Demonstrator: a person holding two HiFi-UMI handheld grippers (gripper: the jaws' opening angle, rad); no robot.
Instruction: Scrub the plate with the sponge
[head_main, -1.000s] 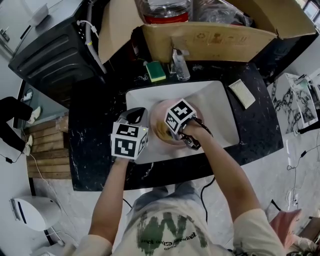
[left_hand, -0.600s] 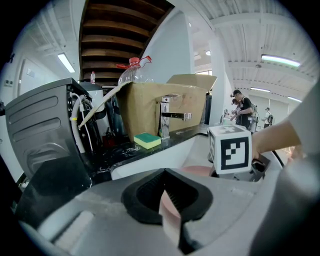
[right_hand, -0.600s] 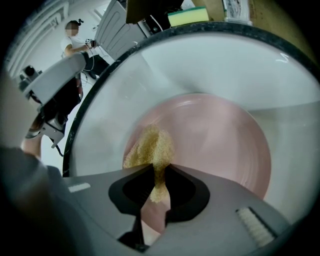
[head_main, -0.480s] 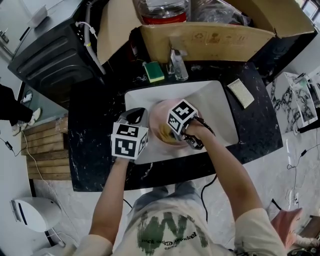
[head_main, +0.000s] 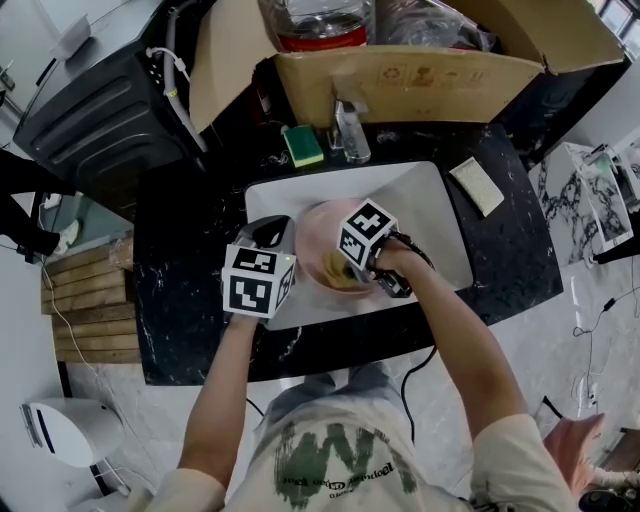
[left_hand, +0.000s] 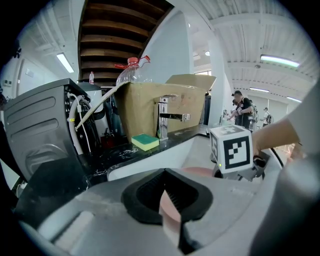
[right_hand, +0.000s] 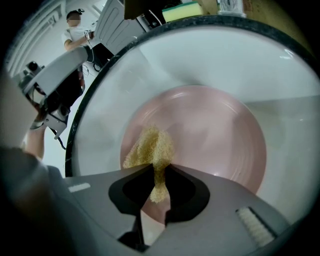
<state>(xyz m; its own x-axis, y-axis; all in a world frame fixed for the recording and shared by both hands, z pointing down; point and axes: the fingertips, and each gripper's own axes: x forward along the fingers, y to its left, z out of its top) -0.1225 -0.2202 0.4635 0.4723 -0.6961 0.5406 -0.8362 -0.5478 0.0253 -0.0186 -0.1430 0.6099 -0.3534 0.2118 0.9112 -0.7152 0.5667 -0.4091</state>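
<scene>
Scrubbing is going on in the sink (right_hand: 280, 65), the right tool (right_hand: 157, 172) pinching the sponge (right_hand: 150, 147) against the plate (right_hand: 215, 135) lying there, the left tool (left_hand: 167, 197) clamping its rim; next, likely, sweeping the sponge across the rest of the plate.

Plate (head_main: 318, 228) lies in sink (head_main: 430, 205), centre-left. Sponge (right_hand: 150, 147) on plate, pinched by right gripper (right_hand: 157, 186). Left gripper (left_hand: 167, 210) clamps plate's left rim. Faucet (head_main: 352, 130) behind sink; spare sponge (head_main: 303, 144) just left of it; box (head_main: 400, 75) behind both.
</scene>
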